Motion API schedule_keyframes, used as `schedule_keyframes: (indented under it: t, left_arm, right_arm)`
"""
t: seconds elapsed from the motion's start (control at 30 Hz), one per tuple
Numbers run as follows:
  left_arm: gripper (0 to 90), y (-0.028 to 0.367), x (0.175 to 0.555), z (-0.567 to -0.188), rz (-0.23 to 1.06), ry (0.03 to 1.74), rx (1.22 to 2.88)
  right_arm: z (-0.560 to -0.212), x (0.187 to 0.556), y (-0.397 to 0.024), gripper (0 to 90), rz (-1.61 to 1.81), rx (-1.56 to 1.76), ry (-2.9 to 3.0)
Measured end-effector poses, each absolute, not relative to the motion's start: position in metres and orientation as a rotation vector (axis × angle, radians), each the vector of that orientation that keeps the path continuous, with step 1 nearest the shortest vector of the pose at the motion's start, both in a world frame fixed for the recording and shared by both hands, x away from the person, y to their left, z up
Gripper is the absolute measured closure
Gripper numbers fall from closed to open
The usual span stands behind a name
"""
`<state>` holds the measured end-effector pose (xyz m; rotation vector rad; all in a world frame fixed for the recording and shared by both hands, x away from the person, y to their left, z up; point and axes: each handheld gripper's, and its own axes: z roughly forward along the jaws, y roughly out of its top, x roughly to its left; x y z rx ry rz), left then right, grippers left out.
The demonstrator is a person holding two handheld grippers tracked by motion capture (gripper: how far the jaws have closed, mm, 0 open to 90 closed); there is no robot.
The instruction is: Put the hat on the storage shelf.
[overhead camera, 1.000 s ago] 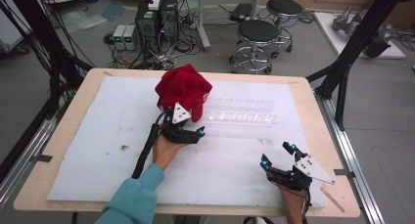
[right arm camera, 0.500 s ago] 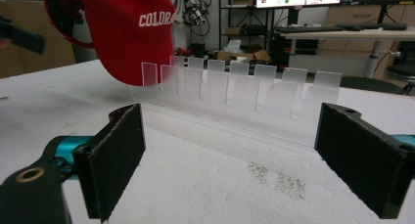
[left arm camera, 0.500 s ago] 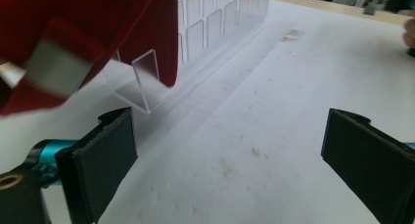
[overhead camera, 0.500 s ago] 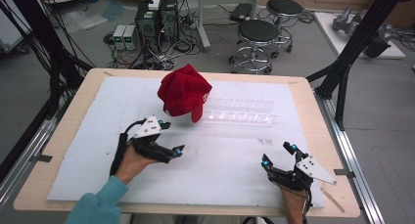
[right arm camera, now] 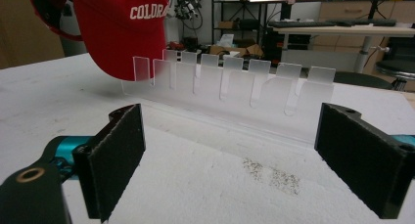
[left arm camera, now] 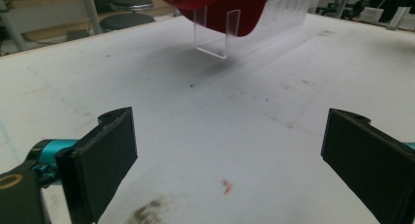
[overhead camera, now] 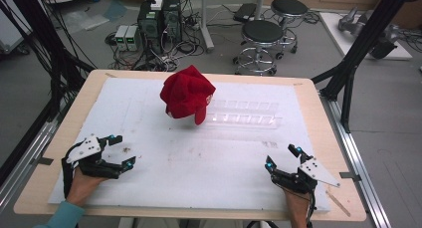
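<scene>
A red cap [overhead camera: 186,96] hangs on the left end of a clear slotted rack [overhead camera: 244,119] at the back middle of the white mat. My left gripper [overhead camera: 123,150] rests near the front left, well away from the cap. It is open, its jaws have just been opening, and nothing is between them. The left gripper view looks past the left gripper [left arm camera: 230,150] to the cap [left arm camera: 220,1] and the rack [left arm camera: 215,33] far ahead. My right gripper [overhead camera: 281,157] is open at the front right. The right gripper view shows the right gripper [right arm camera: 230,150] empty, facing the rack [right arm camera: 235,97] and the cap [right arm camera: 122,33].
The white mat [overhead camera: 124,108] covers most of a wooden table [overhead camera: 35,188]. Dark smudges [overhead camera: 128,149] mark the mat near the left gripper. Stools [overhead camera: 263,36] and computer boxes [overhead camera: 159,19] stand on the floor beyond the far edge. Black frame posts flank both sides.
The left gripper has drawn back from the cap toward the front left corner, empty. The cap stays on the rack. The right gripper has not moved.
</scene>
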<state>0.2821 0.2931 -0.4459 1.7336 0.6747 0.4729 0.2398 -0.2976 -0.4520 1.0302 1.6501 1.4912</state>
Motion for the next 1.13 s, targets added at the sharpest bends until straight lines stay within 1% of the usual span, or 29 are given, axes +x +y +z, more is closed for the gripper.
schedule_keyframes:
  t: [0.07,0.1,0.23,0.53,0.77,1.13]
  left_arm:
    - [6.7,0.295,0.282,-0.448,0.475,0.676,1.727]
    - [6.7,0.299,0.28,-0.448,0.489,0.686,1.678]
    - [7.0,0.301,0.278,-0.449,0.522,0.688,1.656]
    - [7.4,0.306,0.276,-0.451,0.545,0.737,1.574]
    - [7.5,0.307,0.271,-0.451,0.593,0.741,1.546]
    - [7.5,0.307,0.268,-0.452,0.622,0.741,1.52]
  right_arm:
    - [-0.452,0.24,-0.298,10.3,1.491,1.031,1.65]
    - [-0.452,0.24,-0.298,10.3,1.493,1.029,1.653]
    - [-0.452,0.24,-0.297,10.3,1.487,1.024,1.651]
    - [-0.452,0.24,-0.296,10.3,1.474,1.017,1.657]
    - [-0.452,0.24,-0.296,10.3,1.472,1.02,1.661]
    - [-0.452,0.24,-0.295,10.3,1.469,1.022,1.66]
